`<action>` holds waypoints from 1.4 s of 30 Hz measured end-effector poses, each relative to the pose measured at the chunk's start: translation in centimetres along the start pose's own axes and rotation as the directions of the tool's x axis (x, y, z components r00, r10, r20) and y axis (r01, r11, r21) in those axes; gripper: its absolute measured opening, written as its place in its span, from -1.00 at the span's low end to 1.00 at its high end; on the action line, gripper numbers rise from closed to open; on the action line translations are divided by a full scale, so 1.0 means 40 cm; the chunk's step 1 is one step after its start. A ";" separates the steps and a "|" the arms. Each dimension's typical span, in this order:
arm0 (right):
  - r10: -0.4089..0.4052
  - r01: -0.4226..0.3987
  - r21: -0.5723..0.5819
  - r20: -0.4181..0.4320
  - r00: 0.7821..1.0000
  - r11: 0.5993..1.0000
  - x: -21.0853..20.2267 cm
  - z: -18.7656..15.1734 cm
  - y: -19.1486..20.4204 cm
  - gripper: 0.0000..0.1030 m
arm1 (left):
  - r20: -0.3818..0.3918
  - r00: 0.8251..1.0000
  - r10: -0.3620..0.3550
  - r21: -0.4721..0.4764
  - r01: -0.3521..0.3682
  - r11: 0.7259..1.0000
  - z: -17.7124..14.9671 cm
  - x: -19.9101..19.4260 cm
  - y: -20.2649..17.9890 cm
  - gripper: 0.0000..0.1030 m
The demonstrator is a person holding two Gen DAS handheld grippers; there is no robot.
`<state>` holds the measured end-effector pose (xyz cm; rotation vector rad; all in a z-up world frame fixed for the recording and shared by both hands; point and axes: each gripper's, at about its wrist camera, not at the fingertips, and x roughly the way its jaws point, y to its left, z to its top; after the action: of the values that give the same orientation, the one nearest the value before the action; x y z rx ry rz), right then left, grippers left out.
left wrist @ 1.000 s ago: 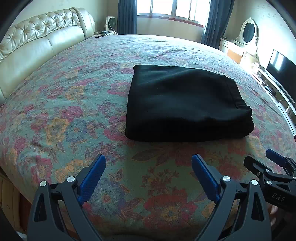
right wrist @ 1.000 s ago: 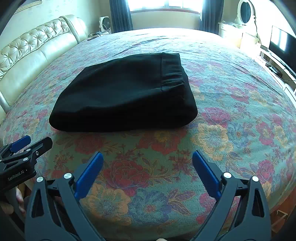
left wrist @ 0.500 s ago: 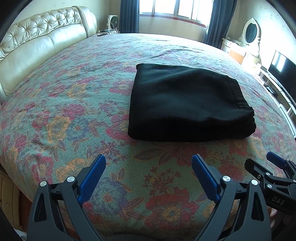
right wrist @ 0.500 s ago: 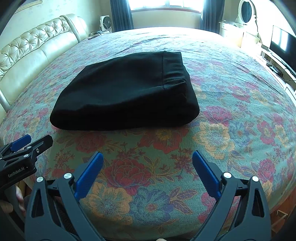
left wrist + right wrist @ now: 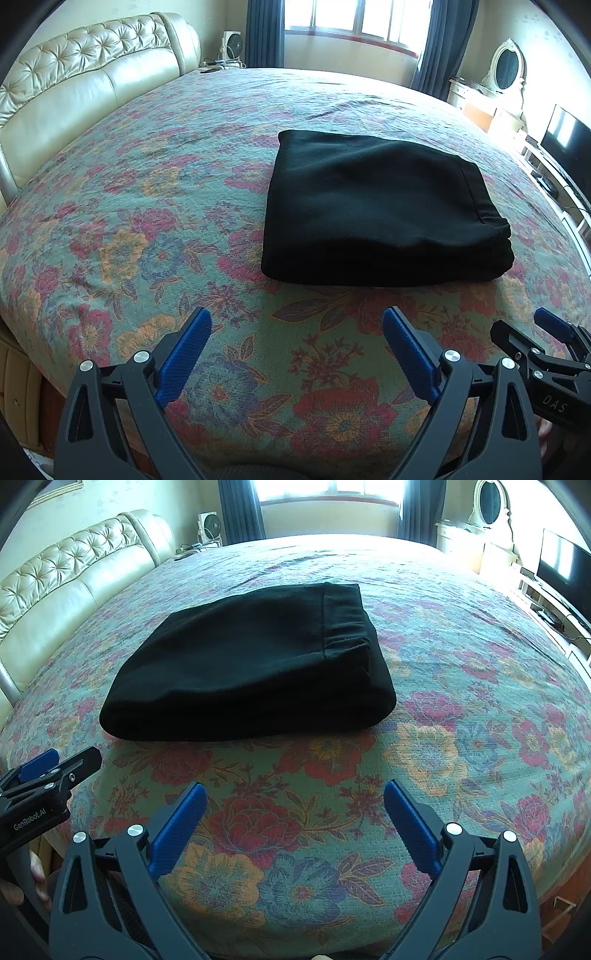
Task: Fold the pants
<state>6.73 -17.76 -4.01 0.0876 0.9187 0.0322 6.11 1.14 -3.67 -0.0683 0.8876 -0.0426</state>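
Black pants (image 5: 376, 210) (image 5: 251, 664) lie folded into a thick rectangle on the floral bedspread (image 5: 147, 221) (image 5: 480, 709), waistband toward the right side. My left gripper (image 5: 297, 325) hangs open over the bed's near edge, short of the pants, with nothing between its blue pads. My right gripper (image 5: 295, 797) is open too, empty, at the near edge in front of the bundle. Each gripper shows at the margin of the other's view: the right gripper (image 5: 532, 336) low on the right, the left gripper (image 5: 62, 760) low on the left.
A cream tufted headboard (image 5: 74, 92) runs along the left. A window with dark curtains (image 5: 351, 26) is at the back. A dresser with an oval mirror (image 5: 506, 70) and a television (image 5: 565, 144) stand on the right. A small fan (image 5: 210, 526) sits by the far corner.
Both views have drawn back and up slightly, so the pants sit a bit lower in the left view. The pants have not moved; both grippers stay open.
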 end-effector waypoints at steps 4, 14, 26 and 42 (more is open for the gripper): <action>0.001 -0.001 0.000 -0.002 1.000 1.000 0.000 0.000 -0.002 0.88 | -0.002 1.000 -0.002 -0.003 0.002 1.000 -0.001 -0.002 -0.003 0.80; 0.002 -0.002 0.002 -0.007 1.000 1.000 0.003 -0.003 -0.004 0.89 | 0.002 1.000 -0.016 -0.015 0.016 1.000 0.000 -0.002 -0.003 0.80; 0.009 -0.009 0.005 -0.015 1.000 1.000 0.006 -0.005 0.000 0.89 | 0.104 0.994 0.018 0.041 -0.022 0.999 0.009 -0.047 -0.037 0.80; 0.015 -0.015 0.009 -0.014 1.000 1.000 0.005 -0.008 0.003 0.89 | 0.170 0.984 0.051 0.151 -0.077 0.986 0.010 -0.072 -0.099 0.80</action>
<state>6.62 -17.62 -4.34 0.1020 0.9326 0.0426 4.58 -2.60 -0.90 0.1027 0.7170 -0.0455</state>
